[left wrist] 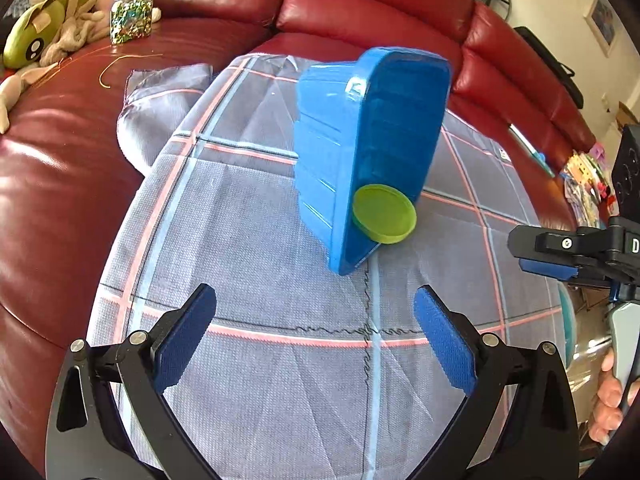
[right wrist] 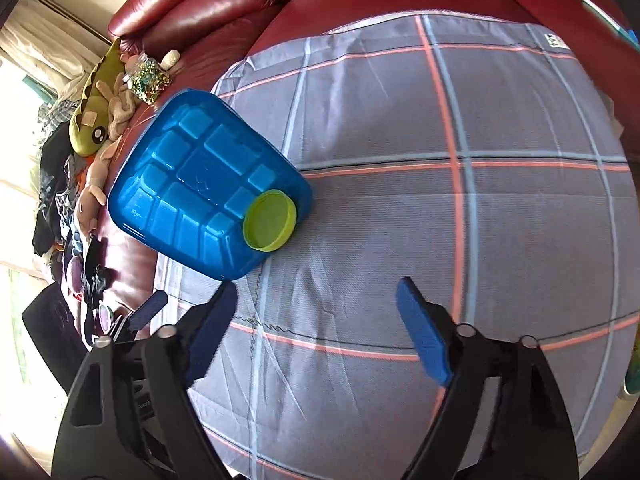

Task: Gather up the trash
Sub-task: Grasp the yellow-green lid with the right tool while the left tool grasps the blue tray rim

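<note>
A blue plastic tub (left wrist: 360,152) lies on its side on a grey plaid cloth (left wrist: 256,240), with its opening turned to the right. A round lime-green lid (left wrist: 383,213) leans at the tub's lower rim. My left gripper (left wrist: 316,294) is open above the cloth, short of the tub, with nothing between its fingers. In the right wrist view I look into the tub (right wrist: 192,184), and the lid (right wrist: 270,220) sits at its near right corner. My right gripper (right wrist: 318,286) is open and holds nothing, just below and right of the lid. It also shows as the right gripper (left wrist: 528,254) at the left wrist view's right edge.
The cloth covers the seat of a red leather sofa (left wrist: 64,184). A green plush toy (left wrist: 44,28) and a clear bag of glittery bits (left wrist: 131,16) lie at the far left. Clothes are piled at the left (right wrist: 60,208). A hand (left wrist: 612,400) holds the right gripper's handle.
</note>
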### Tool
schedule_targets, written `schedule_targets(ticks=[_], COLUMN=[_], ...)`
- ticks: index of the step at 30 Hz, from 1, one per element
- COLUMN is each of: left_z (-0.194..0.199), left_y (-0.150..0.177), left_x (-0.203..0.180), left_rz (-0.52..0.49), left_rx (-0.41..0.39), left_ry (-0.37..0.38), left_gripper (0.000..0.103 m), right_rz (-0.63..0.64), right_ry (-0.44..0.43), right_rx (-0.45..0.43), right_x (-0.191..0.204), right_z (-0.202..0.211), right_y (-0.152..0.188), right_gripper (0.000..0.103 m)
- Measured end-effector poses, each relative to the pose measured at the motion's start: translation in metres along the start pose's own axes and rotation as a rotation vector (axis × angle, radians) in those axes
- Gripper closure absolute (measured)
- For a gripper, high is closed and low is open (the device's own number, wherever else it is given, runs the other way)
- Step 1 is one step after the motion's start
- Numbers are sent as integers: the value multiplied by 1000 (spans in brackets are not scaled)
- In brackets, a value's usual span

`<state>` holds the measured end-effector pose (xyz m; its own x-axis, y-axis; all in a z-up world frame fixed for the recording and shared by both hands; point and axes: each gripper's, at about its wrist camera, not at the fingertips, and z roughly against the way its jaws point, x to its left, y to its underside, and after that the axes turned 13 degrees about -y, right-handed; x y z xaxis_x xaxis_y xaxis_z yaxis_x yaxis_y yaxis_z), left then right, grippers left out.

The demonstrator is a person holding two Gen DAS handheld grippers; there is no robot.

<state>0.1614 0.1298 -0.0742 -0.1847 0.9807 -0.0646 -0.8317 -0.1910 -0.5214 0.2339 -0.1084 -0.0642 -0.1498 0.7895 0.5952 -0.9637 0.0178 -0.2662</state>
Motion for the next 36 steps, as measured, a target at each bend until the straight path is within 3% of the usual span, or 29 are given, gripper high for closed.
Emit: schedule_targets(ticks=[4, 13, 17, 22, 24, 27, 30, 32, 34, 36], left_z=[-12, -30, -35, -40, -41, -42, -43, -47, -50, -50], left_y=[-9, -20, -22, -29, -32, -37, -41, -44, -44, -44], left_x=[8, 9, 8, 6, 5, 1, -3, -6, -9, -12], left_rz=[22, 15, 9, 39, 53, 58, 60, 62, 61, 59], left_rx=[3, 7, 10, 1, -10, -25, -36, -23, -19, -26], left_ry=[4, -6, -5, 0, -4, -8, -15, -9, -7, -24], left_gripper=[4, 4, 4, 4, 6, 20, 43, 66, 83, 87], right_rz=[-2, -24, -31, -23, -17, -18, -29, -33, -42, -50], right_ry=[-25, -27, -26, -15, -11, -3, 2, 6, 9, 14], right_rx=[35, 48, 54, 52, 42, 35, 26, 21, 14, -1], right_x=[7, 6, 1, -3, -5, -12, -22, -29, -38, -47], right_z=[-28, -66, -74, -73, -68, -60, -52, -45, -36, -25], right_y=[-11, -27, -26, -22, -20, -18, -16, -15, -14, -11], right_gripper=[58, 74, 81, 99, 99, 99, 99, 99, 99, 99])
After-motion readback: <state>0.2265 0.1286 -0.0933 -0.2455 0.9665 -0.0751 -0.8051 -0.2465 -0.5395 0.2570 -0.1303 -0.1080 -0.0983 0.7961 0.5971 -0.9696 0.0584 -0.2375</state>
